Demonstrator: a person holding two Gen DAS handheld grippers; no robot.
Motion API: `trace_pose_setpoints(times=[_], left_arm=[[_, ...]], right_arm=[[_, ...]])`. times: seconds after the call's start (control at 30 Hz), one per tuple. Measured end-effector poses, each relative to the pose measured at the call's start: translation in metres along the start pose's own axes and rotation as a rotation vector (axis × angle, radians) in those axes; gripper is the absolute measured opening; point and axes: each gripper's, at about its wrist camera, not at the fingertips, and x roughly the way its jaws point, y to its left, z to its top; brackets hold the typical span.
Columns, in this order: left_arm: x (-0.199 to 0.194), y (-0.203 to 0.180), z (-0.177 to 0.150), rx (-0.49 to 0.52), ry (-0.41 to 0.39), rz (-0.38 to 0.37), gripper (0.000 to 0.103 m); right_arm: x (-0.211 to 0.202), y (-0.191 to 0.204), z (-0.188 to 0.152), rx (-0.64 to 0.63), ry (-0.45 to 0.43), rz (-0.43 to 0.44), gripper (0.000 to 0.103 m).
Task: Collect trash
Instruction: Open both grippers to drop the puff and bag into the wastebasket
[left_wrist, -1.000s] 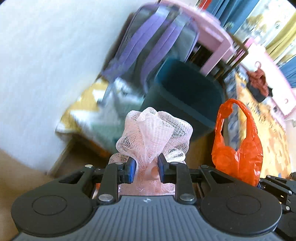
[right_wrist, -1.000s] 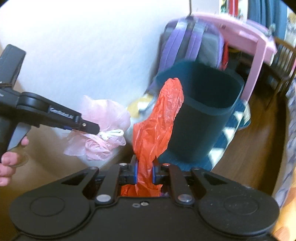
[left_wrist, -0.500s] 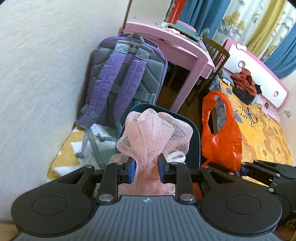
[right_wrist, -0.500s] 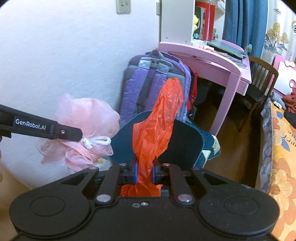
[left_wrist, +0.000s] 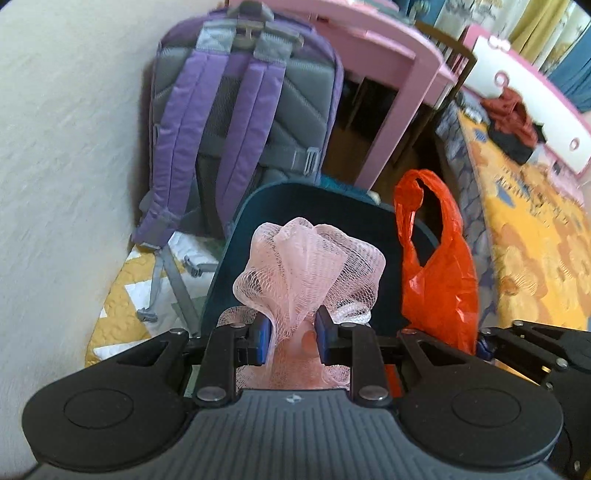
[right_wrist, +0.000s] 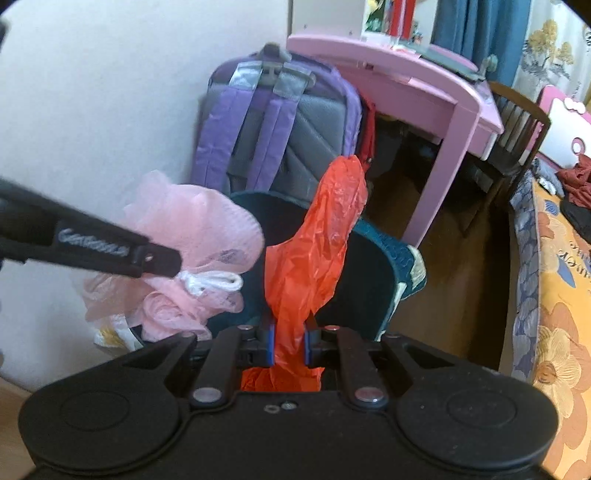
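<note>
My left gripper (left_wrist: 291, 334) is shut on a pink mesh bath sponge (left_wrist: 310, 266) with a white cord, held over the open mouth of a dark teal trash bin (left_wrist: 325, 199). The sponge also shows in the right wrist view (right_wrist: 192, 236), with the left gripper's finger (right_wrist: 110, 251) on it. My right gripper (right_wrist: 290, 341) is shut on an orange plastic bag (right_wrist: 317, 243), held over the same bin (right_wrist: 369, 273). The bag also shows in the left wrist view (left_wrist: 436, 266), hanging at the bin's right rim.
A purple and grey backpack (left_wrist: 236, 122) leans on the white wall behind the bin. A pink desk (right_wrist: 406, 74) with a dark chair (right_wrist: 517, 140) stands to the right. A bed with an orange flowered cover (left_wrist: 524, 236) lies at far right. A yellow patterned mat (left_wrist: 125, 295) is under the bin.
Both grippers have come closer to the bin and now hold the sponge and the bag above its opening. Both stay shut on their loads.
</note>
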Motion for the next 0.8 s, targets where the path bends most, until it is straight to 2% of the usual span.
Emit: trace_pose_setpoints(times=[0.37,0.47,0.53,0.6,0.8], left_arm=[[0.051,-0.014,-0.005,0.071,0.118,0.045,0.027],[0.058,-0.017,-0.008,0.077,0.139,0.054,0.038],[0.058,-0.016,-0.010,0.070,0.136,0.055,0.056],[0.055,-0.015,-0.011,0.061,0.124,0.046,0.059],[0.033,-0.013,-0.015,0.038,0.088,0.012,0.059]], right_arm=[[0.036,0.005,-0.016,-0.049,0.105,-0.001,0.022],[0.038,0.002,-0.018,-0.040,0.117,0.009,0.026],[0.038,0.002,-0.021,-0.047,0.126,0.008,0.031],[0.036,0.003,-0.025,-0.061,0.127,-0.001,0.031],[0.019,0.003,-0.031,-0.063,0.107,0.021,0.039]])
